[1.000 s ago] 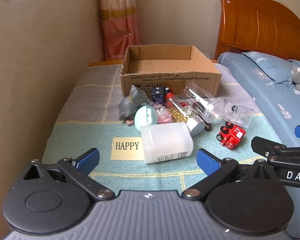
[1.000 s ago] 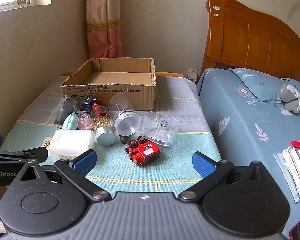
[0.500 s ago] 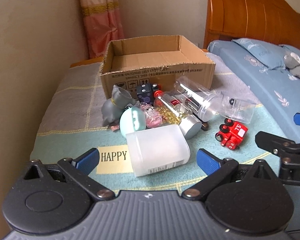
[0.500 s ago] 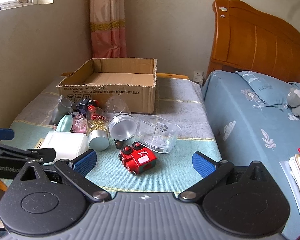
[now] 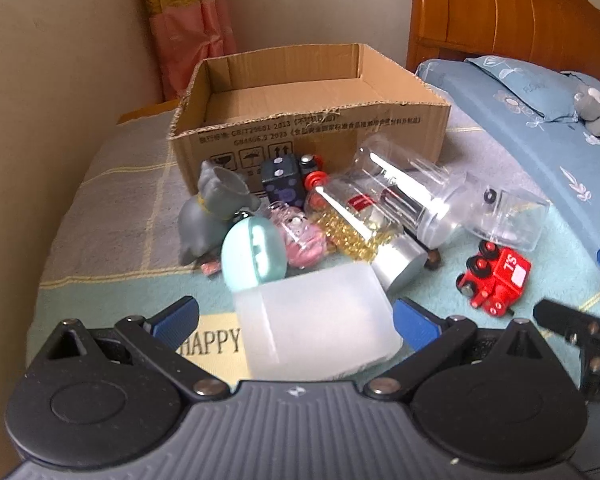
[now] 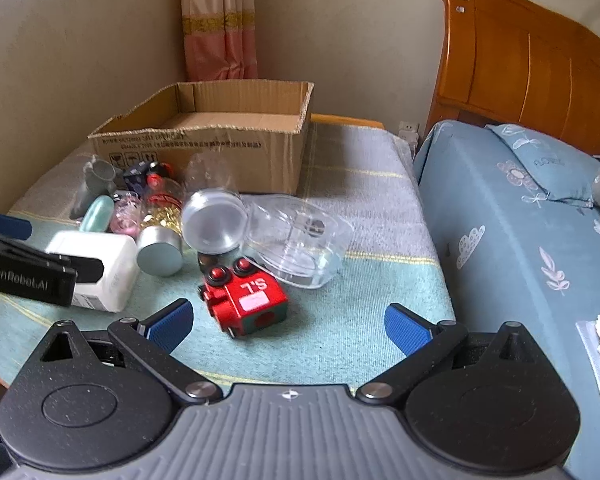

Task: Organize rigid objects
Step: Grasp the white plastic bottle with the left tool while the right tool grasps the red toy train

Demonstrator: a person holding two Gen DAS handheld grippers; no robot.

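Observation:
An open cardboard box (image 5: 312, 132) (image 6: 204, 148) stands at the back of the cloth-covered table. In front of it lie a white plastic bottle (image 5: 316, 328) (image 6: 100, 268), a red toy train (image 5: 496, 280) (image 6: 248, 300), a clear jar (image 5: 412, 196), a bottle of gold beads with a silver cap (image 5: 364, 236), a teal egg-shaped case (image 5: 256, 252), a grey figurine (image 5: 212, 208) and a dark die (image 5: 282, 180). My left gripper (image 5: 296, 322) is open, its fingers on either side of the white bottle. My right gripper (image 6: 288, 322) is open just before the train.
A clear plastic tub (image 6: 300, 240) lies on its side beside the train. A bed with a blue sheet (image 6: 520, 248) and a wooden headboard (image 6: 520, 60) borders the table's right side. A wall runs along the left, with a pink curtain (image 6: 220, 20) behind the box.
Both grippers have moved forward toward the pile. The white bottle now lies between my left fingers, and the train sits closer to my right gripper.

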